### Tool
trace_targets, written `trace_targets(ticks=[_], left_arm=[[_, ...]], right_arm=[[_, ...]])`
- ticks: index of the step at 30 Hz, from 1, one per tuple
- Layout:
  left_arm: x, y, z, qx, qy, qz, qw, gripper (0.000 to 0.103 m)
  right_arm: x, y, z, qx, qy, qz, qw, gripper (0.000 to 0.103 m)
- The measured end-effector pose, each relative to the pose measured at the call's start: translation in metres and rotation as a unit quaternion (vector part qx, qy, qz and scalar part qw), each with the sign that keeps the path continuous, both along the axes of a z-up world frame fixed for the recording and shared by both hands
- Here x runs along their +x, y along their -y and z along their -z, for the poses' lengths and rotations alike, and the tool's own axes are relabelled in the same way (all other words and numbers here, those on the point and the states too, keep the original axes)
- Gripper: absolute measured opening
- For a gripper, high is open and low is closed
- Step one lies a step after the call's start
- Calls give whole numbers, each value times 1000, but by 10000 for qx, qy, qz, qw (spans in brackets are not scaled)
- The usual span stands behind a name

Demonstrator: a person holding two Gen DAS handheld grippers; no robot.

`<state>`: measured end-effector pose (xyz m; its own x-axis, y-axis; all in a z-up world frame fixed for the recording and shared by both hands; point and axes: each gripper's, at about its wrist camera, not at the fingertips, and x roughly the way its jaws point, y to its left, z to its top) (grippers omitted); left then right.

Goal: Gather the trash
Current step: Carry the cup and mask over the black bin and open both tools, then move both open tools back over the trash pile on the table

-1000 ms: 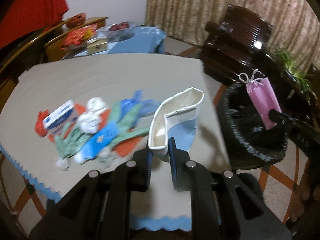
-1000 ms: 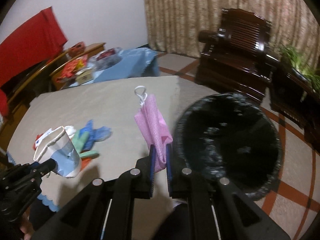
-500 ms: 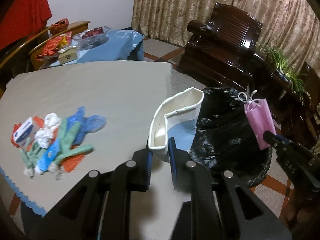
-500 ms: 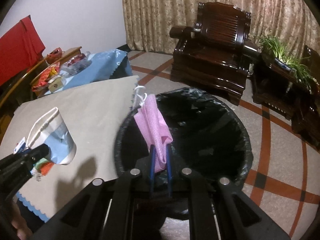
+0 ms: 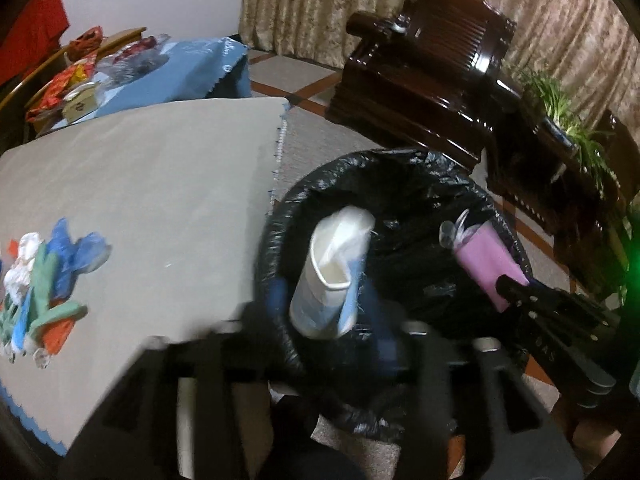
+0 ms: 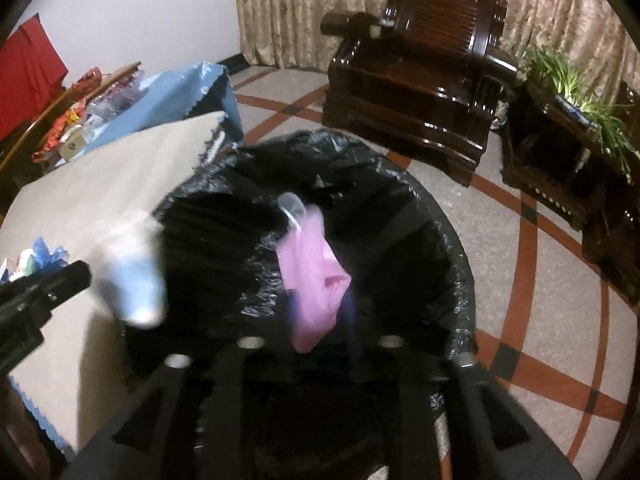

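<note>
Hovering both tools over the crinkled black liner of the round bin, I see my left gripper with jaws just opening, blurred, the blue-and-white paper bag loose between them. My right gripper has also just been opening; the soft pink pouch sags between its spread fingers. More crumpled scraps lie near the beige tablecloth's scalloped near edge.
</note>
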<state>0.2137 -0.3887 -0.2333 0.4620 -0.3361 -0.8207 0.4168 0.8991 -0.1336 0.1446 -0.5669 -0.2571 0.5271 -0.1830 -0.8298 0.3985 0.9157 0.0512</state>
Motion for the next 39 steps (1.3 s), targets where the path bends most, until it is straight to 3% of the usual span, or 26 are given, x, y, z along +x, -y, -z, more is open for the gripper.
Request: trace_targets(ticks=[6,11,15,20,30,39], left_arm=[[4,-15,13,235,6,67,9997,51],[8,-60,4,298,113,-108,9994,62],[9,-101,-4,394,235,-237,9987,65],[7,-159,-15,548,495,-451,9963,77],[7,-288,-34,595,802,-927,9907,82],[13,-391,-23,690,812,-1475,9833,82]], right_arm=[[-14,3,4,154,16,138,9998,38],[-25,-18,-3,163,76,196,9996,38],[-30,-43,-19,215,286,257,9990,46],[-26,-98,-39,327,508,15,9982,62],[7,-238,-53,256,563,-1128,9917,62],[30,-326,-53,410,684,-1523,9851,62]])
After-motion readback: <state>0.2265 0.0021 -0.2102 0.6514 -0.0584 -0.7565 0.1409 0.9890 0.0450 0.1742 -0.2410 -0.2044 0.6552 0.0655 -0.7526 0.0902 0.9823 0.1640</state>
